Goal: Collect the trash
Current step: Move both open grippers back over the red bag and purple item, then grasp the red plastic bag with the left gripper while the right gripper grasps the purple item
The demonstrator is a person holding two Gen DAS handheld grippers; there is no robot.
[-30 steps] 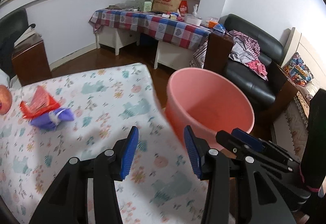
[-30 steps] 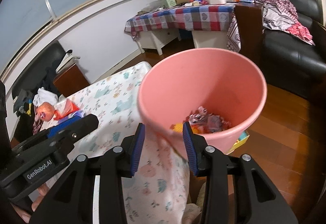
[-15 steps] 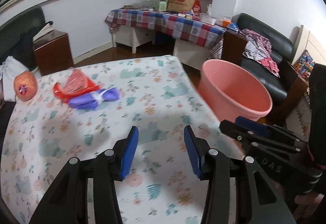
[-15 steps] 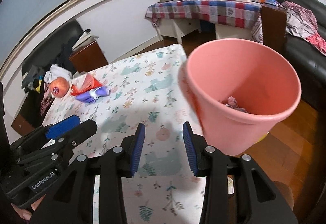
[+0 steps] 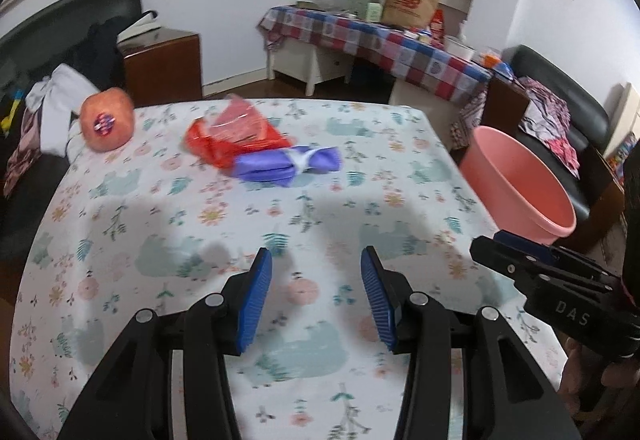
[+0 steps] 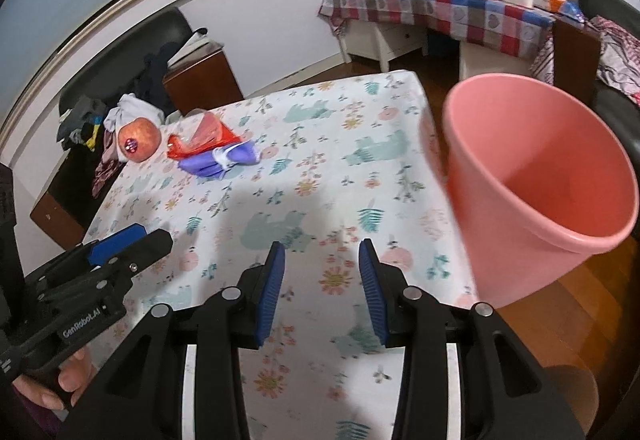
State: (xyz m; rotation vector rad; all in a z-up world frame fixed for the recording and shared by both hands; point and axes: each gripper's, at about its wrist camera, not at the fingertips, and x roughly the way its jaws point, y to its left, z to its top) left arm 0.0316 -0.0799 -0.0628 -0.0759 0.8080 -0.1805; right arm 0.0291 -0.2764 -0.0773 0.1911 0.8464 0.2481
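Two hand-held grippers are hanging over the tabletop (image 5: 120,224) with the floral and bear print cloth, and neither has anything in it. The left hand-held gripper (image 5: 316,296) has its blue pads apart with only cloth showing in the gap. Same story for the right hand-held gripper (image 6: 321,290): jaws apart, nothing between them, just flowers underneath.

The trash sits toward the far left part of the tabletop: a crinkly red wrapper (image 5: 236,132) with a purple wrapper (image 5: 288,164) lying right against its near edge, touching or overlapping it. From the right wrist view the same pair shows up as red wrapper (image 6: 202,140) and purple wrapper (image 6: 218,162), well apart from both tools. A round orange-pink fruit (image 5: 106,124) with a small sticker sits at the far left corner, near the wrappers but not touching them.

The pink bin (image 6: 536,196) stands just off the right edge of the tabletop, upright, mouth open. Can't really make out its contents from here. In the left wrist view the pink bin (image 5: 516,180) sits right behind the tip of the other tool.
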